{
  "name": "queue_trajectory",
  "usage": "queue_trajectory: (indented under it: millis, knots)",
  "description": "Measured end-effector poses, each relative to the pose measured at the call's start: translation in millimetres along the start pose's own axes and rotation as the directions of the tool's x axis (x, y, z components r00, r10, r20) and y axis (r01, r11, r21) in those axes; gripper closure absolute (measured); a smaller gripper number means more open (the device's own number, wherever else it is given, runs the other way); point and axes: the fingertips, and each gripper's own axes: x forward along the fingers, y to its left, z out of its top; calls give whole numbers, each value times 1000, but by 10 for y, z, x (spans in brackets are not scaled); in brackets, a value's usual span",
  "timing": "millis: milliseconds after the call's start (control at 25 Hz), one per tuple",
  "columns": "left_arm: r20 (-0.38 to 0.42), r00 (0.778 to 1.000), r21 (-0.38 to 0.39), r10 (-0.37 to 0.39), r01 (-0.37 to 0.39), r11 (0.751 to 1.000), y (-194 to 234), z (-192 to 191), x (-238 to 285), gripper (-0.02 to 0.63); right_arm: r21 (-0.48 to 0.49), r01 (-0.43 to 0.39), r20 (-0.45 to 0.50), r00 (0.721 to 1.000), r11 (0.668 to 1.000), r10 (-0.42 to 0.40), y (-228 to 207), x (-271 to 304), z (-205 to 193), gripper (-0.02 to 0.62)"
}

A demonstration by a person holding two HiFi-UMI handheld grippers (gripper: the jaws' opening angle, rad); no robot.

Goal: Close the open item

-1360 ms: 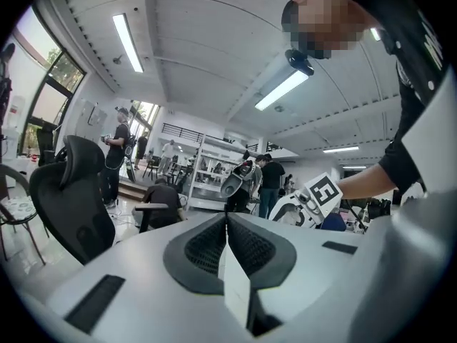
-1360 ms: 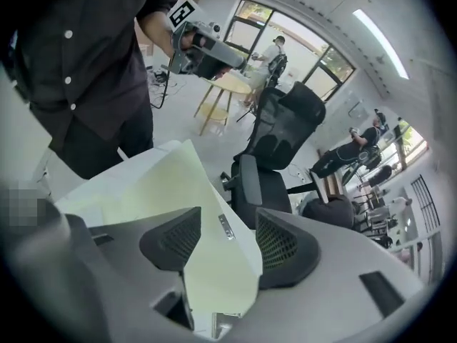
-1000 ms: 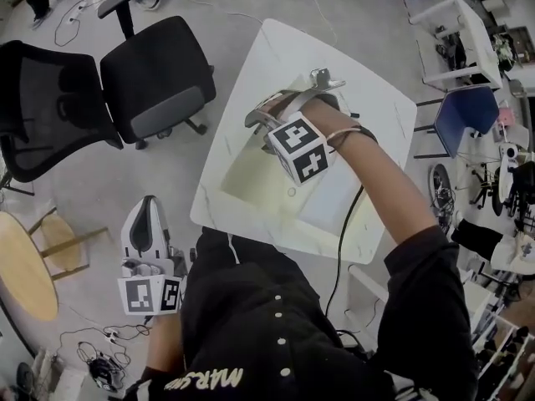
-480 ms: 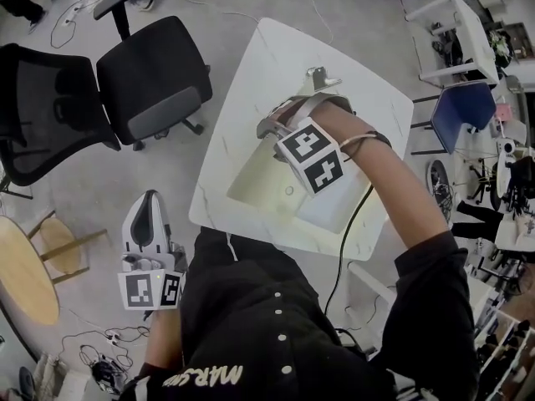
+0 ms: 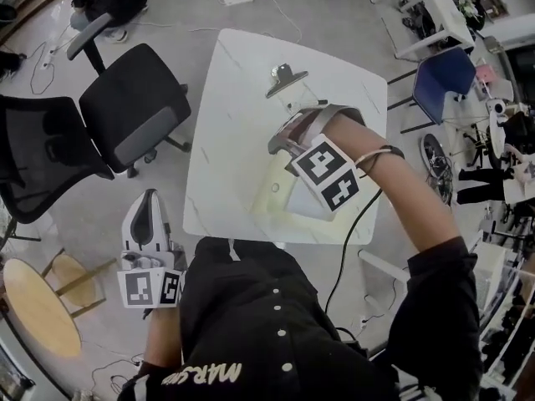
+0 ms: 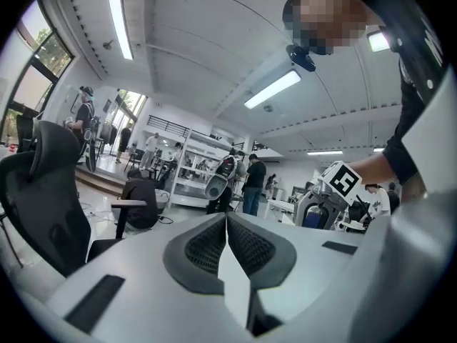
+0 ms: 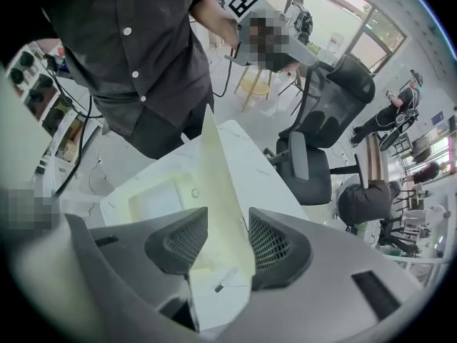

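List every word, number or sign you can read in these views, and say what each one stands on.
"MAR.S": pale letters low on the person's black shirt, upside down in the head view; the letters after these are too blurred to read.
Left marker cube and right marker cube: black-and-white square patterns only, no letters.
Pale yellow folder and white table: no print visible.

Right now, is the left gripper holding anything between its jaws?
No, the left gripper has its jaws pressed together with nothing between them.
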Motion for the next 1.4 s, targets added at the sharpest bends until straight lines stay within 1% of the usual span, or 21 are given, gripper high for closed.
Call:
queue_trajectory:
  millis: [120,280,400,560,680,880,1080,1240,1400]
  knots:
    - [2,999,13,-42,42,999,-154,45,55,583,-15,54,-10,999,998,-54,177,-78,-66,468]
    - [-11,992,28,-123,123,992,-278,28,162,583,59,75,-35,997,995,-73,457,-143,-169,480]
    - [-25,985,33,-172,173,984,-358,13,227,583,79,100,-59,994,992,-96,638,-187,-265,529]
    - [-47,971,45,-234,236,971,-505,11,303,583,71,155,-66,986,985,-151,928,-206,-373,537]
    - [-60,963,57,-263,267,962,-646,-7,334,583,65,211,-62,976,975,-207,1136,-213,-464,537]
    - [-75,958,59,-277,281,958,-884,-72,373,583,19,265,-67,962,964,-264,1558,-122,-678,535]
    - [-92,951,66,-295,301,951,-1207,-114,385,583,0,330,-40,943,944,-330,1992,39,-921,534]
    - [-112,946,78,-303,312,947,-1430,-150,395,583,-6,344,-27,939,939,-344,2378,246,-1070,528]
    - [-139,943,102,-303,318,943,-1617,-239,437,583,16,324,-19,946,946,-324,2680,544,-1183,520]
